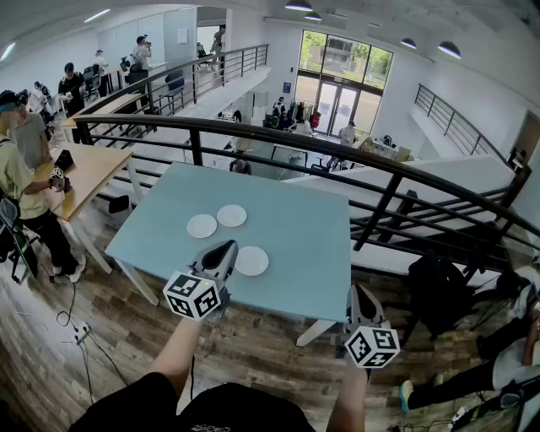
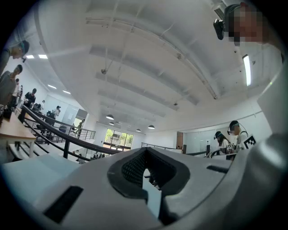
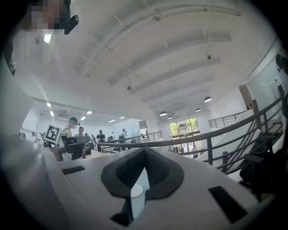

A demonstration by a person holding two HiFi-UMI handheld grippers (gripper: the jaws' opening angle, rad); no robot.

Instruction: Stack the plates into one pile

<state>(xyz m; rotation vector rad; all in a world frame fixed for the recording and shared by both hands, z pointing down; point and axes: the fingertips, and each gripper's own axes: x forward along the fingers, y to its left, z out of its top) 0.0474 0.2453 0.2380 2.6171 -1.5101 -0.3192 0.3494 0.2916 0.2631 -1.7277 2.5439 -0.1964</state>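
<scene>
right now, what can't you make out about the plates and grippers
- Head view: whether the left gripper touches the nearest plate or hangs above it; the steep angle hides height.
- Head view: plate rims and any marks, too small.
- Left gripper view: every plate, blocked by the gripper's own body.
- Right gripper view: the table, mostly blocked by the right gripper's body.

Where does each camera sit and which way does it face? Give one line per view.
Head view: on the head, looking down at table and three plates; forearms, left gripper, right gripper show.
Left gripper view: on it, facing roughly level past its shut jaws at railing, ceiling.
Right gripper view: likewise.
All share the railing.
</scene>
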